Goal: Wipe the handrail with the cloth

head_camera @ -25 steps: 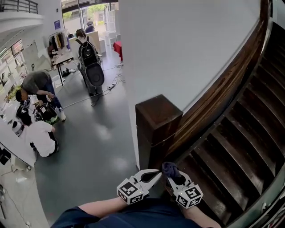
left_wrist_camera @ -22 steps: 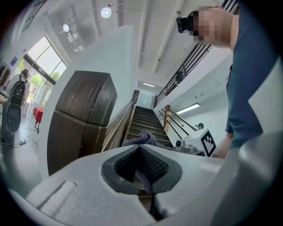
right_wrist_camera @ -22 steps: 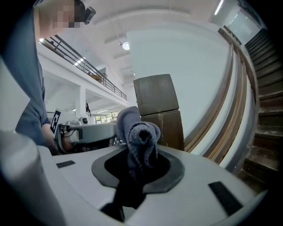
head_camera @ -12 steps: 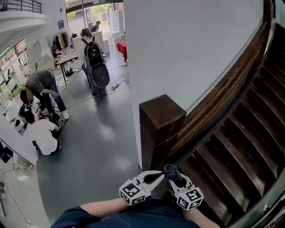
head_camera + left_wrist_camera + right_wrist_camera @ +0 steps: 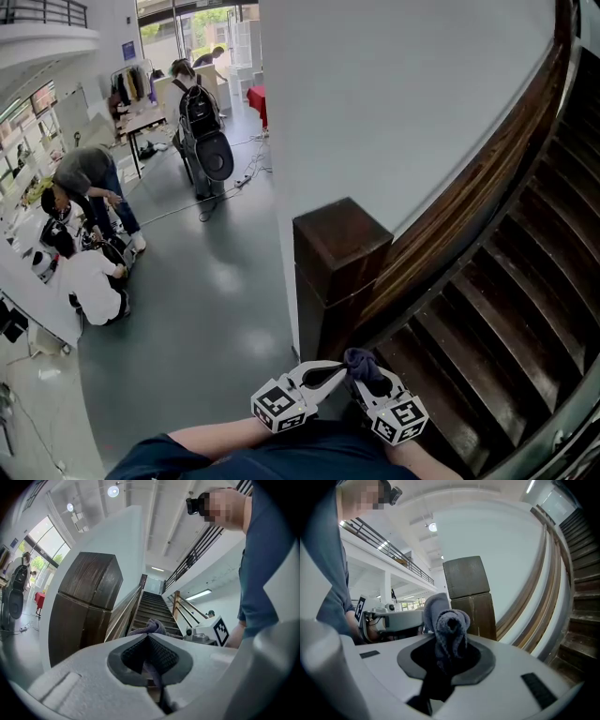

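The wooden handrail [image 5: 478, 192] curves up the stairs from a dark newel post [image 5: 339, 248]; both grippers sit low in front of that post, well short of the rail; the right gripper [image 5: 367, 377] is clenched on the grey cloth [image 5: 359, 359], which bunches up out of its jaws; the left gripper [image 5: 339, 369] meets it tip to tip, its jaws drawn together with a thin strand of the same cloth caught between them.

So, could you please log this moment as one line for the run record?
right tool: shut on cloth | left tool: shut on cloth | handrail: not yet touched | both tools near newel post
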Motion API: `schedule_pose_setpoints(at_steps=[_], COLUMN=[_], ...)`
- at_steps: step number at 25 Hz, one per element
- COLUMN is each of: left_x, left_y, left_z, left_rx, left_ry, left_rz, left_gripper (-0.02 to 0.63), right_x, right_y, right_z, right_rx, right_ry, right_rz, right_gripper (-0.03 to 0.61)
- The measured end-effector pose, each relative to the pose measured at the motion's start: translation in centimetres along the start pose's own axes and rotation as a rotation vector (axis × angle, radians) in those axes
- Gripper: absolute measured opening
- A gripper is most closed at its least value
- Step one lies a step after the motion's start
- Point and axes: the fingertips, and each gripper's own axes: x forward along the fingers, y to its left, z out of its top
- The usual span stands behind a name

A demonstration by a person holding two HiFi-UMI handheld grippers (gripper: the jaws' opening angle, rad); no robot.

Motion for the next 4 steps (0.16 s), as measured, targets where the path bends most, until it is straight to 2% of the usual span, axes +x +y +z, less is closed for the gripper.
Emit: schedule_pose_setpoints(at_steps=[4], left_x=[-0.03], left_y=[-0.37], left_z=[-0.09], left_rx=[0.001], left_ry=[0.005], left_rz=[-0.007], left_gripper=[0.002], right_x=[-0.19], right_y=[-0.04], right_z=[-0.11], right_rx=[0.004], right_ry=[0.002], right_rz=[0.003], right_gripper=[0.094])
